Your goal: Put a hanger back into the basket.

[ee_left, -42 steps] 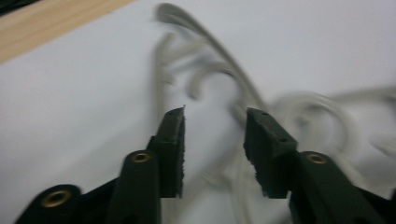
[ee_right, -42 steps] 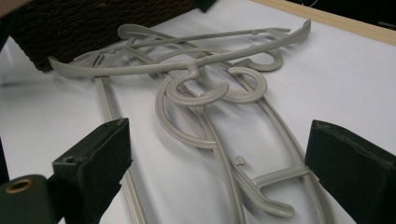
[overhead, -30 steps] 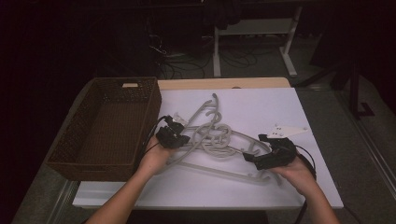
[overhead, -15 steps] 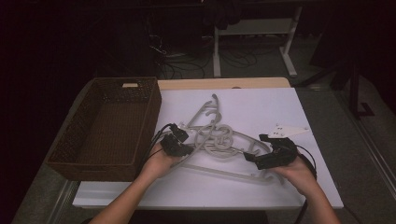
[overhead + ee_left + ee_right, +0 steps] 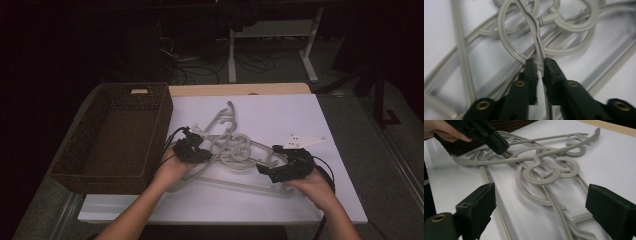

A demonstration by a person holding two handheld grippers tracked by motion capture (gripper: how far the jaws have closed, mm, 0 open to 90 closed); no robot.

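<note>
My left gripper [image 5: 200,154] had slid slightly down the hanger pile [image 5: 235,150]; its jaws had just been easing apart, a thin hanger arm [image 5: 539,50] between them, barely clamped. Right gripper [image 5: 267,171] sat wide open at the pile's right end. Hangers lay tangled on the white table [image 5: 300,115], beside the wicker basket [image 5: 115,135].

Left gripper [image 5: 201,152] and right gripper [image 5: 267,170]: both bodies were black and blocky, each with a black cable trailing back past the wrist. The fingers [image 5: 532,72] were flat black bars with squared tips and a dark, slightly fuzzy pad on the inner face. Brass-coloured round rivets sat at the finger bases in both gripper views. The person's forearms were bare, with no sleeve visible at the lower edge of the high view.
</note>
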